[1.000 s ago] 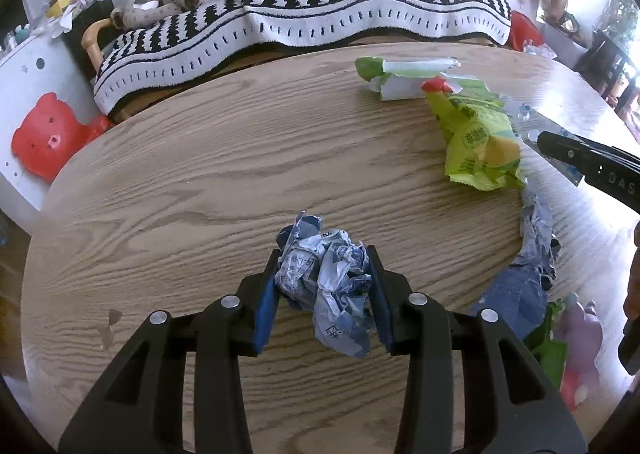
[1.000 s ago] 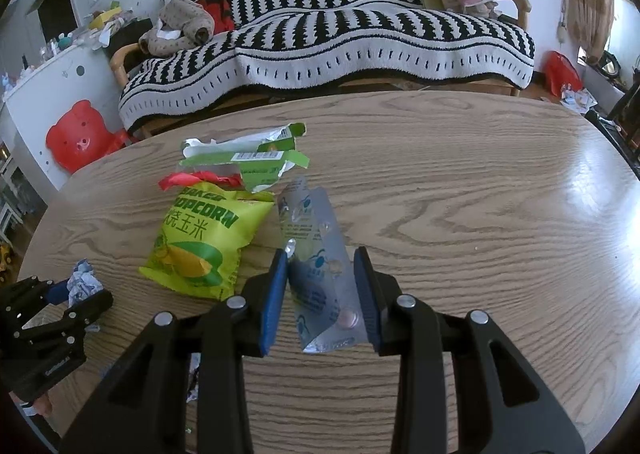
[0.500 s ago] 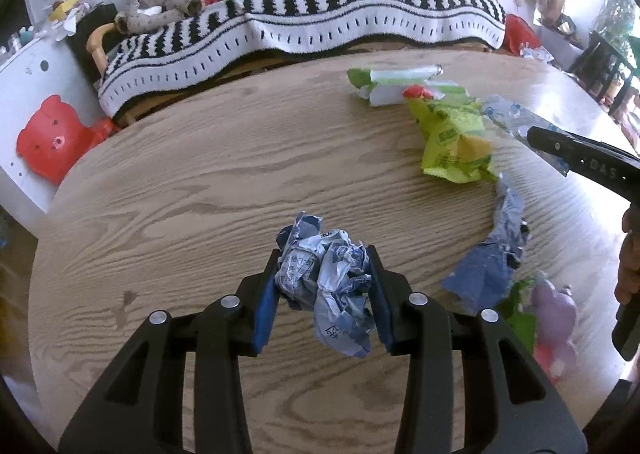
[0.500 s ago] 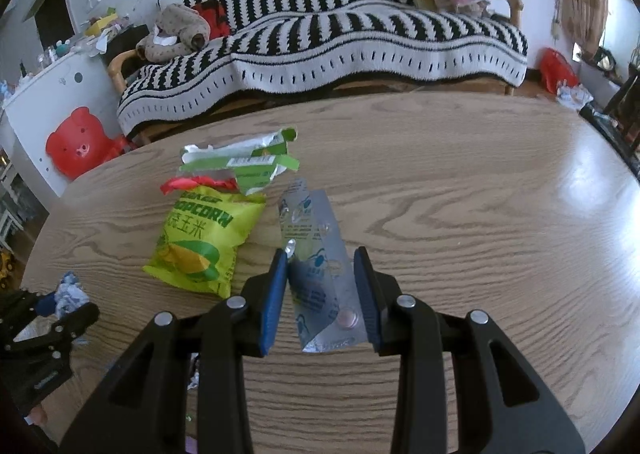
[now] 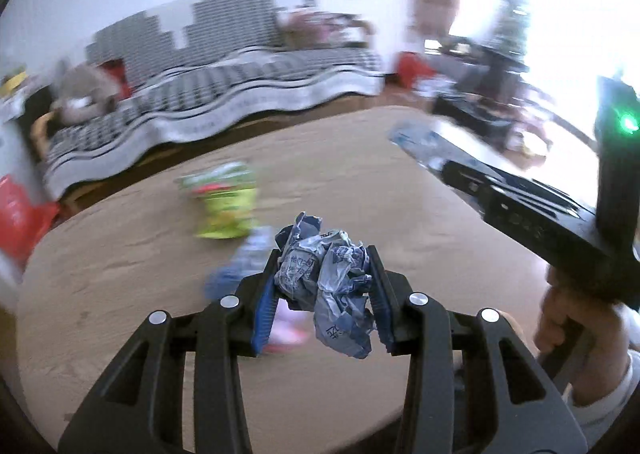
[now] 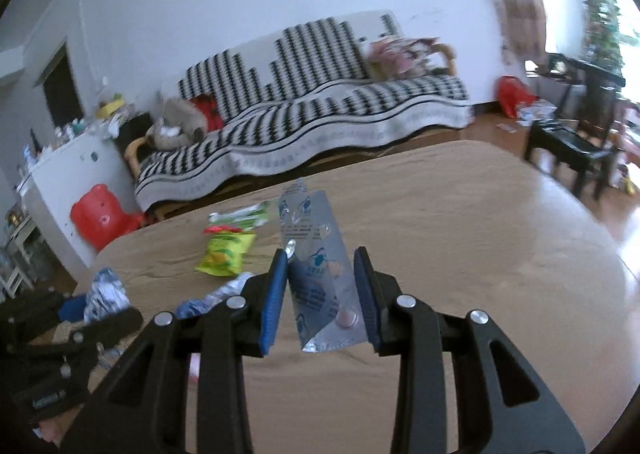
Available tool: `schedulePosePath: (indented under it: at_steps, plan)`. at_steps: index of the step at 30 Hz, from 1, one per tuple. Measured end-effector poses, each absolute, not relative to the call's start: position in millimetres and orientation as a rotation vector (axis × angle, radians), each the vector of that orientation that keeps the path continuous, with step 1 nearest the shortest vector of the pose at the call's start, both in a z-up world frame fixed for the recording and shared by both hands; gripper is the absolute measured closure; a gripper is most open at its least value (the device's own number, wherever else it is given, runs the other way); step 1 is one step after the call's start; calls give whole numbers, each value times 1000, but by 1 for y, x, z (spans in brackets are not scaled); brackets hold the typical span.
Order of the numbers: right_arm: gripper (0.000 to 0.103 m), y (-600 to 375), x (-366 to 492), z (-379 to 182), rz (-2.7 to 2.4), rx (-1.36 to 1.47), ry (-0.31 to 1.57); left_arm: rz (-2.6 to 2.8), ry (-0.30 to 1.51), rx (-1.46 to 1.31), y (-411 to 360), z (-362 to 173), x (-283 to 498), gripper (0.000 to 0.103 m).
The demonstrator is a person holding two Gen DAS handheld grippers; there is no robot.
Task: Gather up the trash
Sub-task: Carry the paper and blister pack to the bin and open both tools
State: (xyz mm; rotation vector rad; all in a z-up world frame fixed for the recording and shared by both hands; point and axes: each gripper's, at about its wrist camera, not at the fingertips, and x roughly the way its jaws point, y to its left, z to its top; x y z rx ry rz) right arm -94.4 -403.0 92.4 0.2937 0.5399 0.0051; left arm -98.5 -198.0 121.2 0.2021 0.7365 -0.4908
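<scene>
My left gripper (image 5: 325, 274) is shut on a crumpled blue-and-white paper wad (image 5: 326, 282), held above the oval wooden table (image 5: 140, 266). My right gripper (image 6: 322, 278) is shut on a silver pill blister pack (image 6: 320, 258) that sticks up between the blue pads. On the table lie a yellow-green popcorn bag (image 6: 225, 258), a green-and-white wrapper (image 6: 240, 213) behind it, and a crumpled blue foil piece (image 6: 216, 296). The right gripper (image 5: 432, 157) with its blister pack shows at the right of the left wrist view; the left gripper (image 6: 100, 294) with its wad shows at the lower left of the right wrist view.
A sofa with a black-and-white striped blanket (image 6: 320, 105) stands behind the table, a plush toy (image 6: 176, 125) on its left end. A red bear-shaped stool (image 6: 100, 213) and a white cabinet (image 6: 68, 165) are at the left, a dark bench (image 6: 568, 145) at the right. A hand (image 5: 576, 318) holds the right gripper.
Both grippers have risen and pulled back from the table, each still gripping its trash. The popcorn bag and wrappers now look smaller and farther away. The views are motion-blurred.
</scene>
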Motion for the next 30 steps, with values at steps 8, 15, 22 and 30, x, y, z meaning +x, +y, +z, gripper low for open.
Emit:
schedulePosePath:
  at_steps: [8,15,22,30]
  plan:
    - [68,-494,-214,107,-132,317,526,-835,826,299,-317,103,-186,62]
    - [68,-557,-292,44,-204,430,637,-963,996,416,-379,33,-217,62]
    - [68,-570,-299,-95,-237,569,940,-959,1148,556,-415,-47,-227,63]
    - [68,-570,-283,-125,-234,621,988,-963,1193,553,-423,-60,-223,61]
